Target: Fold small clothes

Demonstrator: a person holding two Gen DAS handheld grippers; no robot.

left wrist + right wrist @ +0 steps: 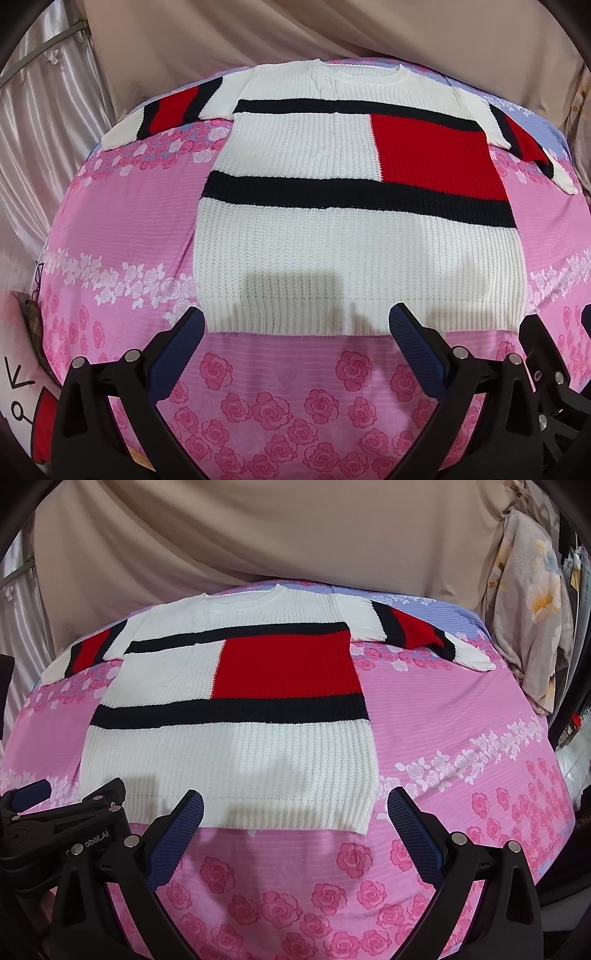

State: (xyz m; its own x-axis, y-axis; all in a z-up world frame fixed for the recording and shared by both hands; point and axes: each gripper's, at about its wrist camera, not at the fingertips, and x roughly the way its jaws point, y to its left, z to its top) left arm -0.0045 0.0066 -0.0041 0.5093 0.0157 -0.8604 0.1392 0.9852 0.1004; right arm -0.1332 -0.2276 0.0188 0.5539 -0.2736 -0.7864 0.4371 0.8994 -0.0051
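A small knitted sweater, white with black bands and a red block, lies flat and face up on the pink rose-print bedsheet, both sleeves spread out. My left gripper is open and empty, its blue pads just in front of the hem. The same sweater shows in the right wrist view. My right gripper is open and empty, straddling the hem's right corner from the near side. The other gripper shows at the left edge of the right wrist view.
A beige draped cloth hangs behind the bed. A floral fabric hangs at the right of the bed. A white and red cushion lies at the bed's left edge. Silvery curtain at far left.
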